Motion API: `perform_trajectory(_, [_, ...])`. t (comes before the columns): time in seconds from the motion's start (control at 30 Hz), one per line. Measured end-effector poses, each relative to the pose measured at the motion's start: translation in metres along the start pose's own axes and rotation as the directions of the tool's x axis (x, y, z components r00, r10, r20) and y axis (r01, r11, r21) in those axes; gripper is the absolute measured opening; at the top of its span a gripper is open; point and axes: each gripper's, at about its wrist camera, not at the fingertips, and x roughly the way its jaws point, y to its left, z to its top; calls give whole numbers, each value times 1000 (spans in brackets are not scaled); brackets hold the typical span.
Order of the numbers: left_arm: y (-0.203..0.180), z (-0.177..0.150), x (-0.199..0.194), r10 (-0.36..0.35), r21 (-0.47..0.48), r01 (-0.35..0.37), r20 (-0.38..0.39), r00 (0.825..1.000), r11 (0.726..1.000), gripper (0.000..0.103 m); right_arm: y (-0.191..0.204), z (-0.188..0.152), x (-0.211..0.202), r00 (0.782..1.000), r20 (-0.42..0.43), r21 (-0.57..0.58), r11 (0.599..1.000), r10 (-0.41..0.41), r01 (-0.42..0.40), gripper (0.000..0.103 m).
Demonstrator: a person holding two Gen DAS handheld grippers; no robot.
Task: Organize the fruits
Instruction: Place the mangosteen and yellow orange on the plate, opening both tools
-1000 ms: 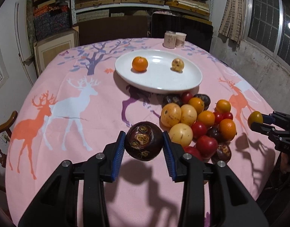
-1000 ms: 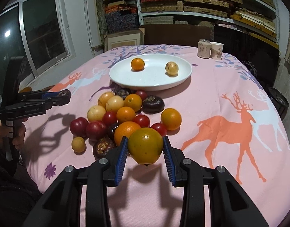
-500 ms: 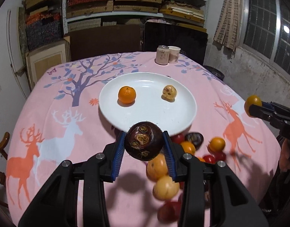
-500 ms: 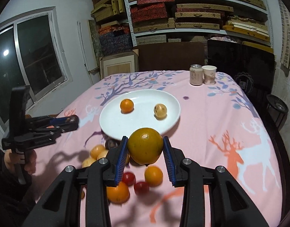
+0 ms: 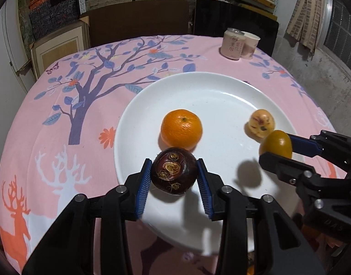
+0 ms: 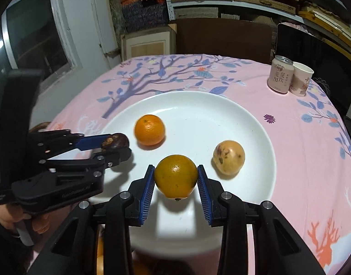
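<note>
the desk (image 5: 61, 105) wears a pink cloth with deer and a tree. a white plate (image 5: 209, 87) lies on it, bearing an orange (image 5: 181, 128) and a pale spotted fruit (image 5: 260, 123), well apart. a can (image 6: 280, 77) and cup (image 6: 301, 79) stand touching beyond. over the plate, the left tool (image 5: 174, 176) grips a dark fruit (image 5: 174, 173); the right tool (image 6: 176, 178) grips a yellow-orange fruit (image 6: 176, 176).

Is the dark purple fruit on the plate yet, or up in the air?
In the air. The left gripper is shut on the dark purple fruit above the white plate; its shadow shows beneath.
</note>
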Motion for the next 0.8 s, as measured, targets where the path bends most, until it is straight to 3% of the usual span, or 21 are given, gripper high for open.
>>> perform_trajectory(0.1, [4,2,3,5,-10,-5,4,1000,1000,42,3,2,-1,999,26,-25,999,-23,24,38])
perform_trajectory(0.23, [5,-3,-14,-1,-22,2,52,999,1000,65,0,0,-26,994,94,-27,998,-50,53,48])
perform_trajectory(0.3, [4,-5,-24,8,-23,-6,70,997,1000,67,-1,-1,-38,991,112,-26,997,-66,70,49])
perform_trajectory(0.43, [3,-23,-56,-39,-38,42,93,995,998,67,-1,-20,-73,990,130,-19,999,-48,51,50])
perform_trajectory(0.63, [-10,-96,-110,-72,49,69,76,994,996,67,-3,-97,-131,989,149,8,1000,-17,16,56])
perform_trajectory(0.8, [-29,-163,-139,-68,124,62,49,996,990,67,-2,-152,-148,991,133,47,999,-25,19,57])
